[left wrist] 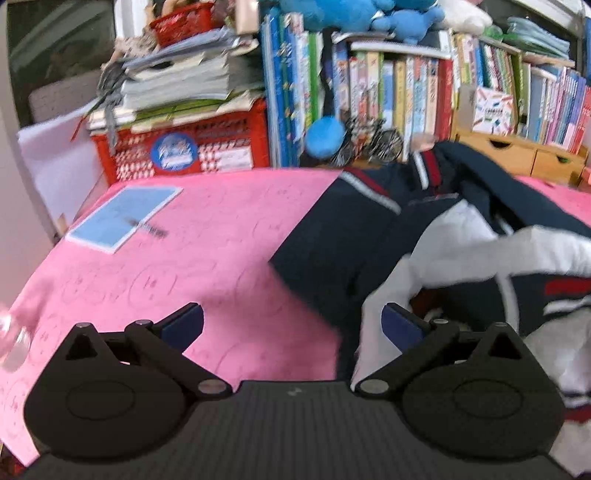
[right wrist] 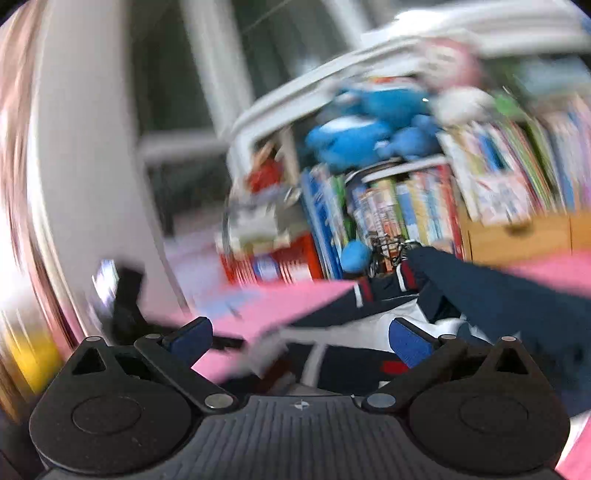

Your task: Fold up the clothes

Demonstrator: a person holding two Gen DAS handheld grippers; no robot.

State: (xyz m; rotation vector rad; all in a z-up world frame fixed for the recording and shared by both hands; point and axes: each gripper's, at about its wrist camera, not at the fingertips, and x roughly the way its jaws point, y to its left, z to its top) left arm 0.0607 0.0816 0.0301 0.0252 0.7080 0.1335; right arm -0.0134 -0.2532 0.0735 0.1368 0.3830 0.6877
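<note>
A navy and white jacket (left wrist: 369, 236) with red and white stripes lies bunched on the right half of the pink table cover (left wrist: 207, 236). My left gripper (left wrist: 291, 325) hangs open above the jacket's left edge, its blue pads wide apart with nothing between them. The right wrist view is badly blurred. There my right gripper (right wrist: 301, 338) stands wide open over the jacket (right wrist: 480, 295), and nothing is pinched between its blue pads (right wrist: 408, 341).
A light blue booklet (left wrist: 123, 218) with a pen lies on the cover at the left. Behind the table stand a red crate (left wrist: 184, 147) under stacked papers, a shelf of books (left wrist: 388, 92), blue plush toys (left wrist: 354, 14) and a wooden drawer box (left wrist: 517, 151).
</note>
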